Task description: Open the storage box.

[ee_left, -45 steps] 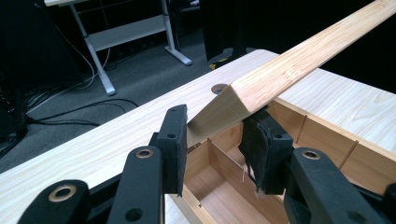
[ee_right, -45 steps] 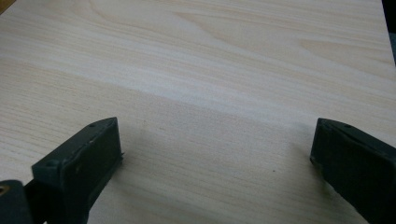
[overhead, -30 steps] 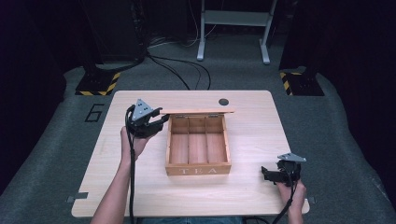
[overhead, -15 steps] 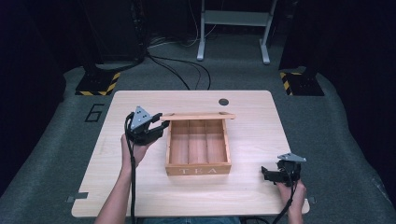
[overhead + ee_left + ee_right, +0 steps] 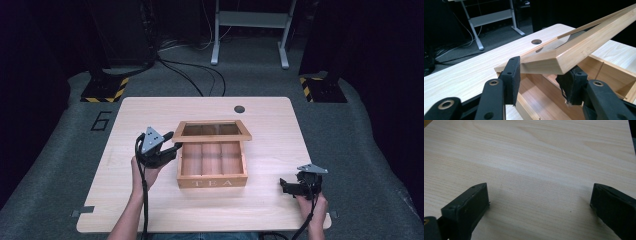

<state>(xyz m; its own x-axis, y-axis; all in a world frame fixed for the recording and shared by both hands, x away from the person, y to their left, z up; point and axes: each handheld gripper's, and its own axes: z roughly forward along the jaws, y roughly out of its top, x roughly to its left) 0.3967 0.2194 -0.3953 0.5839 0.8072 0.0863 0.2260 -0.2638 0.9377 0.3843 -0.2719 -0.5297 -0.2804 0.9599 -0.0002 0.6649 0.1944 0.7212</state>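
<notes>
Left claw [image 5: 541, 82]: we have just been easing its jaws apart around the lid's [image 5: 584, 47] corner.
Tea box [image 5: 212, 167]: mid-worktop [image 5: 150, 210], lid half raised.
Right claw [image 5: 539, 205]: we hold it wide open, empty.

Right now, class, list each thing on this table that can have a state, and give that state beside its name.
Tea box: open, its three compartments empty.
Lid: part-lowered, hanging tilted over the box, corner between the left gripper's jaws.
Left gripper: jaws have just been opening around the lid's corner, one pad looks clear of the wood.
Right gripper: open, nothing between its jaws, resting near the table corner.
</notes>
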